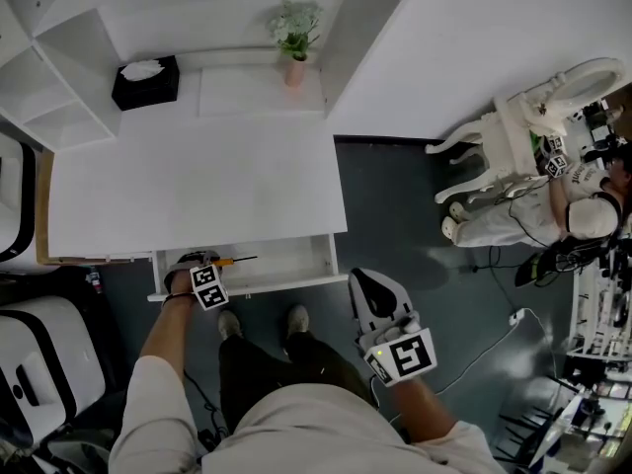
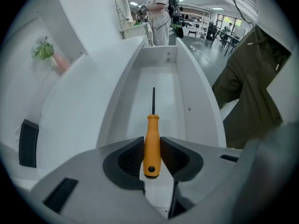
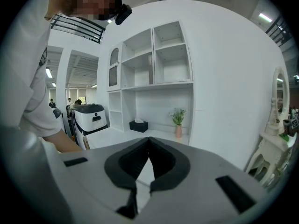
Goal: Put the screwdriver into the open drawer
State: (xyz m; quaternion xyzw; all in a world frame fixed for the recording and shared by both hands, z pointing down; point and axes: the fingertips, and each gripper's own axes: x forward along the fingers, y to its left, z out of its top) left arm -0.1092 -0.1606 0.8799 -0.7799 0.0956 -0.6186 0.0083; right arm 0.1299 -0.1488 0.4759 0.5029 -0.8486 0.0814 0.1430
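An orange-handled screwdriver (image 2: 152, 125) with a thin black shaft sits between the pads of my left gripper (image 2: 152, 143), which is shut on the handle. The shaft points along the inside of the open white drawer (image 2: 187, 92). In the head view the left gripper (image 1: 197, 265) hangs over the drawer's left end (image 1: 296, 255), with the screwdriver (image 1: 229, 262) sticking out to the right above the drawer's floor. My right gripper (image 1: 364, 281) is held off to the right of the drawer over the dark floor. Its jaws (image 3: 149, 142) are shut and hold nothing.
The drawer sticks out from a white desk (image 1: 197, 186) with shelves behind it. A black tissue box (image 1: 145, 80) and a plant in a pink vase (image 1: 295, 38) stand at the back. A white machine (image 1: 30, 373) is at the left. A white ornate chair (image 1: 504, 156) and a person (image 1: 592, 205) are at the right.
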